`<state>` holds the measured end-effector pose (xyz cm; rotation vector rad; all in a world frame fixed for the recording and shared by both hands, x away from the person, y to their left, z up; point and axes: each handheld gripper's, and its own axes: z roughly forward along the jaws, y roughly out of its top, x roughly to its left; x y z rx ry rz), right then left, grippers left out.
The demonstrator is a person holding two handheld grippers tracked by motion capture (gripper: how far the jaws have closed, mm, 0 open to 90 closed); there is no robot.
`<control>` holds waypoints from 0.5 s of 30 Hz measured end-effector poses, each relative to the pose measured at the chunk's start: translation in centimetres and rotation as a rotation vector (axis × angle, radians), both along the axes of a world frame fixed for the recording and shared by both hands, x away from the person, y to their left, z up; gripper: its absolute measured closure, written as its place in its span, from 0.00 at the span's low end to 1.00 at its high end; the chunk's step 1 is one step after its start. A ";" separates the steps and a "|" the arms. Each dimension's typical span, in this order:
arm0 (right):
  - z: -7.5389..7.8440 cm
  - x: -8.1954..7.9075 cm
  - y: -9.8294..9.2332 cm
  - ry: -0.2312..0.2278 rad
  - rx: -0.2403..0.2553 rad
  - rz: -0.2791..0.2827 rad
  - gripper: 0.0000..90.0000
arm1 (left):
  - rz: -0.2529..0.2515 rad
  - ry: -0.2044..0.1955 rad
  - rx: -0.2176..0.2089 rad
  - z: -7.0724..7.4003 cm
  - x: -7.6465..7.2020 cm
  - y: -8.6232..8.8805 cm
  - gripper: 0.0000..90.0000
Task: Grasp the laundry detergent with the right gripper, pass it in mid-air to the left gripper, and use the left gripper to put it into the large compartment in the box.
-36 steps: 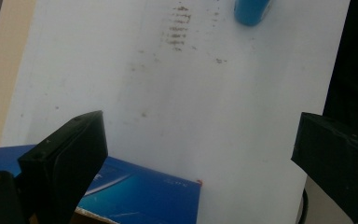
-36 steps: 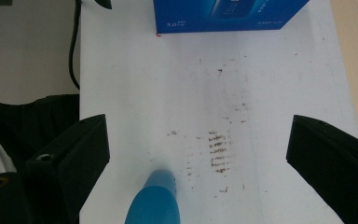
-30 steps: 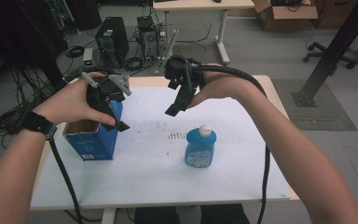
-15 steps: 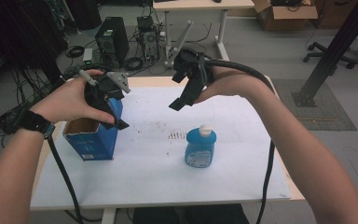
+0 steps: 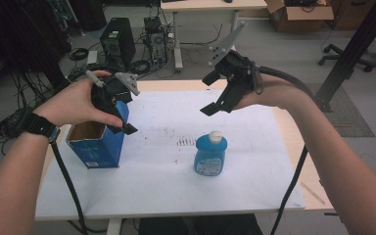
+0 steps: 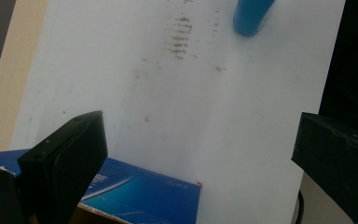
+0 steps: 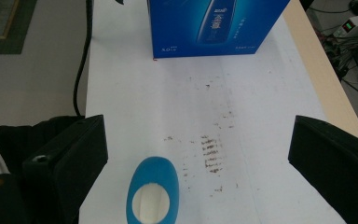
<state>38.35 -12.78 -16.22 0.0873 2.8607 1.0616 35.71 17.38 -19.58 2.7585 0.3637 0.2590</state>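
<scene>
A blue carton (image 5: 98,147) with its top open stands at the table's left; its printed side shows in the right gripper view (image 7: 214,28) and its edge in the left gripper view (image 6: 144,189). A blue bottle with a white cap (image 5: 210,154) stands upright near the middle, and I look down on it between the right jaws (image 7: 153,192). My left gripper (image 5: 117,115) hovers open over the carton's right rim, jaws wide apart (image 6: 198,128). My right gripper (image 5: 208,94) is held high over the table's far side, open and empty (image 7: 196,140).
The white table top (image 5: 166,181) has a patch of dark scuff marks (image 5: 186,142) between carton and bottle. Wooden margins run along its left and right edges. Gripper cables hang off the front edge. Behind the table are computers, tangled cables and another desk.
My right gripper has risen and drifted right, away from the bottle. The left gripper has stayed over the carton.
</scene>
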 end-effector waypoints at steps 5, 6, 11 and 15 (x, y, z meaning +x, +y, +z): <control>-0.7 -0.6 -2.6 -0.007 0.056 -0.011 0.04 | 0.002 0.003 0.005 0.1 0.0 -0.2 0.04; -0.7 -0.6 -2.6 -0.007 0.056 -0.011 0.04 | 0.002 0.003 0.005 0.1 0.0 -0.2 0.04; -1.7 -1.2 -4.2 -0.016 0.094 -0.024 0.04 | 0.000 0.007 0.008 -0.1 -0.1 -0.4 0.04; -3.1 -1.7 -5.4 -0.015 0.130 -0.026 0.04 | 0.000 0.012 0.008 -0.3 -0.1 -0.4 0.04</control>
